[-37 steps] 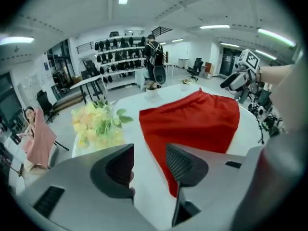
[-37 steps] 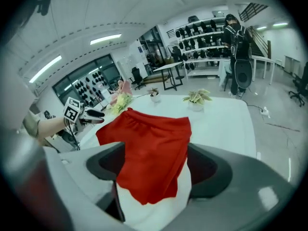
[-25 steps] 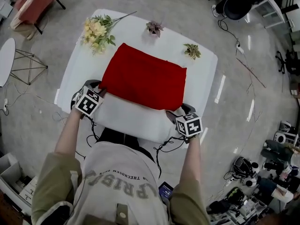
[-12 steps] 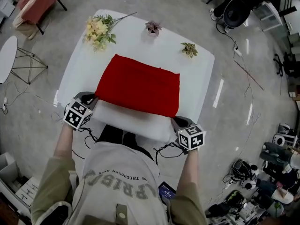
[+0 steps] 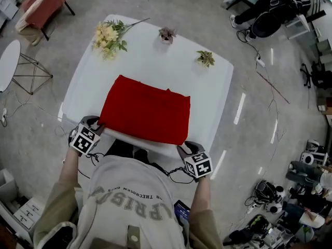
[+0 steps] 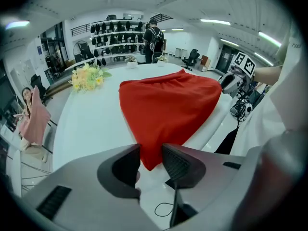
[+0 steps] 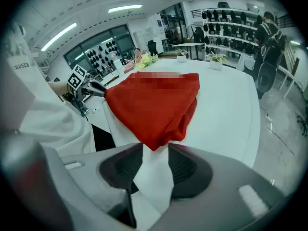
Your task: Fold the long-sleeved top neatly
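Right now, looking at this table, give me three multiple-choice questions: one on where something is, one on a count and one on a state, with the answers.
1. Where on the table do the yellow flowers lie?
A. far left corner
B. near right corner
C. dead centre

2. How many small potted plants stand on it?
A. one
B. two
C. four

3. How does the red top lie?
A. spread out with sleeves wide
B. folded into a flat rectangle
C. bunched in a heap

Answers:
1 A: the head view shows them at the far left corner.
2 B: one stands by the far edge, another further right.
3 B: it has straight edges and no sleeve sticks out.
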